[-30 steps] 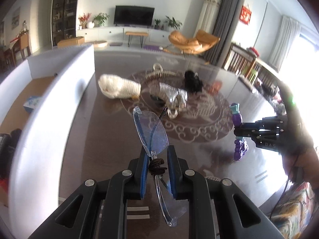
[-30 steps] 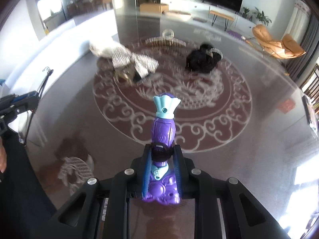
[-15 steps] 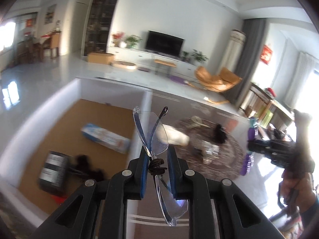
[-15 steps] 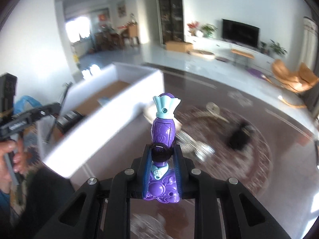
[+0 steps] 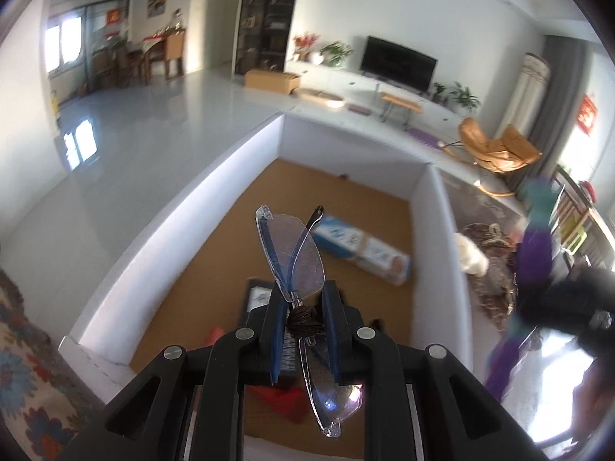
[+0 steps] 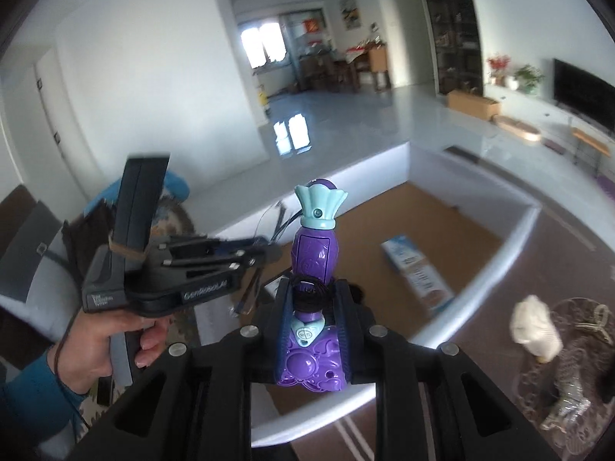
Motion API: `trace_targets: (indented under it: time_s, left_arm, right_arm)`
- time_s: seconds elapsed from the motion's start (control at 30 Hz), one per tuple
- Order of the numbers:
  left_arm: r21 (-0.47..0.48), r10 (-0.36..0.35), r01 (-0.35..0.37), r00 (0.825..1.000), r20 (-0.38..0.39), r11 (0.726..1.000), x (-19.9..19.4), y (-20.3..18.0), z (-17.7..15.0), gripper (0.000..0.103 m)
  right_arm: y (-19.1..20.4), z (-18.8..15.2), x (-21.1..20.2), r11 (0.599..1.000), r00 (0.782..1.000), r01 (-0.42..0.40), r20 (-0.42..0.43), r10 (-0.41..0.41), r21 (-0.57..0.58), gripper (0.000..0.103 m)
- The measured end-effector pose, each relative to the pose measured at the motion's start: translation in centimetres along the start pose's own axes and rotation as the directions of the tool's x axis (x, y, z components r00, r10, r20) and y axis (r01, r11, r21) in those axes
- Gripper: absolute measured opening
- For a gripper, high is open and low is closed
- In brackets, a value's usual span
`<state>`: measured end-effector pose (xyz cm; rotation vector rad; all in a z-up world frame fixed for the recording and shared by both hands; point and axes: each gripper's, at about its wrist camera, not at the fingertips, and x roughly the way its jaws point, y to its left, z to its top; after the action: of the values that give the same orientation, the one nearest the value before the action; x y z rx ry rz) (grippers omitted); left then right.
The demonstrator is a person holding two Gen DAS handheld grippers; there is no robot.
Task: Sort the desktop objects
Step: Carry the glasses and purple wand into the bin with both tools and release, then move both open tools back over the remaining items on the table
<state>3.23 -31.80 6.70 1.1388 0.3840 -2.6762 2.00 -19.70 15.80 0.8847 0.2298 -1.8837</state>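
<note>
While over box [image 5: 419, 230] | glasses [image 5: 298, 269] between left jaws | toy [image 6: 313, 292] between right jaws

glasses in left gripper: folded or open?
Folded. The glasses have their temple arms crossed over the lens, forming an X above the left gripper, which is clamped at the bridge, over the white box.

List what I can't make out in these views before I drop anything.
- Box floor nearest me: left view, hidden under the left claw and glasses.
- Toy: left view, motion-blurred.
- Glasses: right view, mostly behind the left claw.
- Table items: right view, blurred and cut by the edge.
</note>
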Motion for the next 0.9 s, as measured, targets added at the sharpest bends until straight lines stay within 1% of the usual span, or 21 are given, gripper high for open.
trace_targets:
  time_s: [0.1,0.2,0.23,0.27,0.3,0.33,0.37,0.4,0.43,0.47,0.53,0.57,0.6,0.67,0.7,0.77,0.83,0.87,0.9]
  left_arm:
    - [-0.011,0.022,-0.022,0.999,-0.039,1.000,1.2,1.3,-0.4,0.018]
    - [0.001,0.036,-0.036,0.995,-0.096,0.999,2.8,1.7,-0.9,0.018]
    - [0.008,0.061,-0.060,0.992,-0.109,0.998,3.4,1.7,-1.2,0.021]
    - [0.011,0.085,-0.085,0.990,-0.115,0.996,3.7,1.7,-1.3,0.021]
    - [0.010,0.109,-0.109,0.987,-0.118,0.994,3.9,1.7,-1.5,0.023]
    - [0.004,0.125,-0.125,0.985,-0.118,0.992,4.1,1.8,-1.7,0.031]
    - [-0.005,0.128,-0.130,0.985,-0.113,0.992,4.0,1.9,-1.8,0.038]
    - [-0.015,0.132,-0.134,0.986,-0.100,0.991,3.8,2.0,-2.0,0.053]
    - [-0.021,0.139,-0.141,0.987,-0.081,0.990,3.4,1.9,-2.2,0.067]
    - [-0.024,0.149,-0.150,0.987,-0.059,0.988,3.0,1.7,-2.3,0.071]
    - [-0.024,0.163,-0.164,0.986,-0.021,0.986,2.1,0.9,-2.2,0.073]
    - [-0.021,0.161,-0.161,0.987,-0.009,0.987,1.7,0.2,-2.1,0.073]
    - [-0.018,0.154,-0.154,0.988,0.004,0.988,1.2,-0.5,-2.0,0.073]
    - [-0.001,0.135,-0.135,0.990,0.032,0.991,0.3,-2.3,-1.8,0.073]
    - [0.012,0.119,-0.120,0.992,0.045,0.993,-0.3,-3.5,-1.8,0.073]
    - [0.054,0.059,-0.062,0.996,0.062,0.997,-1.3,-6.8,-1.9,0.073]
    - [0.107,-0.018,0.011,0.998,0.064,0.994,-2.1,-10.2,-2.1,0.075]
    - [0.136,-0.056,0.047,0.997,0.061,0.990,-2.4,-12.1,-2.3,0.075]
    - [0.172,-0.097,0.086,0.994,0.056,0.981,-2.7,-14.2,-2.6,0.079]
  right_arm:
    - [1.1,-1.1,5.1,1.000,0.995,-0.014,-0.097,0.012,-0.019,0.022]
    - [1.4,-2.3,8.7,1.000,0.985,-0.027,-0.171,0.025,-0.012,0.023]
    - [1.1,-2.7,9.3,0.999,0.981,-0.033,-0.192,0.032,-0.004,0.023]
    - [0.8,-2.8,10.2,1.000,0.977,-0.031,-0.211,0.032,0.007,0.028]
    - [0.6,-3.0,10.8,0.999,0.977,-0.027,-0.213,0.032,0.023,0.045]
    - [-0.1,-3.6,10.4,0.999,0.978,-0.028,-0.206,0.035,0.033,0.055]
    - [-0.6,-3.5,10.0,0.998,0.983,-0.031,-0.179,0.040,0.055,0.072]
    - [-0.9,-3.5,9.2,0.997,0.988,-0.035,-0.146,0.045,0.070,0.078]
    - [-1.0,-3.4,8.7,0.996,0.991,-0.039,-0.125,0.048,0.078,0.078]
    - [-1.3,-3.2,7.4,0.995,0.994,-0.043,-0.093,0.051,0.085,0.078]
    - [-1.9,-3.1,5.6,0.995,0.998,-0.032,-0.052,0.037,0.090,0.080]
    - [-2.6,-3.1,4.5,0.995,1.000,-0.020,-0.021,0.022,0.096,0.084]
    - [-3.6,-3.6,2.7,0.994,1.000,0.003,0.026,-0.005,0.106,0.091]
    - [-4.9,-4.4,0.0,0.991,0.995,0.047,0.079,-0.057,0.125,0.099]
    - [-6.2,-5.4,-1.4,0.986,0.989,0.087,0.105,-0.102,0.141,0.100]
    - [-8.9,-7.4,-3.3,0.974,0.978,0.152,0.116,-0.172,0.168,0.100]
    - [-12.3,-10.7,-5.2,0.942,0.951,0.276,0.084,-0.296,0.190,0.100]
    - [-13.3,-11.8,-5.8,0.929,0.940,0.315,0.070,-0.333,0.193,0.100]
    - [-15.1,-14.1,-6.9,0.902,0.917,0.383,0.032,-0.396,0.198,0.100]
